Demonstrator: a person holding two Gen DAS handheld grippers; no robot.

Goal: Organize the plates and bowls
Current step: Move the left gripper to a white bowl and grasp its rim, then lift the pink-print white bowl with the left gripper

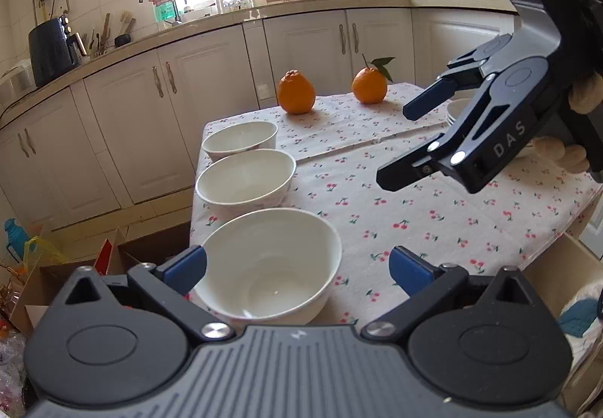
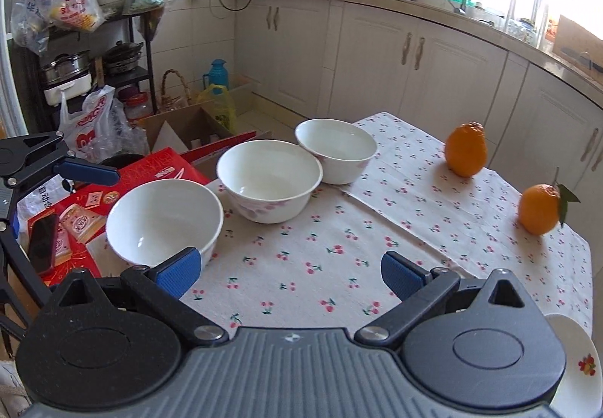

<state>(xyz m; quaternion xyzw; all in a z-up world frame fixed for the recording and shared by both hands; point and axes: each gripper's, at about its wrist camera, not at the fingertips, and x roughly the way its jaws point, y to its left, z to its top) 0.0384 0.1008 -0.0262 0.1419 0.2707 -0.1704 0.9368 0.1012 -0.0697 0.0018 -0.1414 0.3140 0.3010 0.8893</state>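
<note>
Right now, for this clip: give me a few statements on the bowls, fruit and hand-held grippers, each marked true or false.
1. Three white bowls sit in a row on the tablecloth. True: near, middle, far.
2. The bowls are stacked. False: they stand separately.
3. Two oranges are on the table. True.
4. The left hand-held gripper grips a bowl. False: open, holding nothing.
5. The right hand-held gripper is shut. False: open, empty.
</note>
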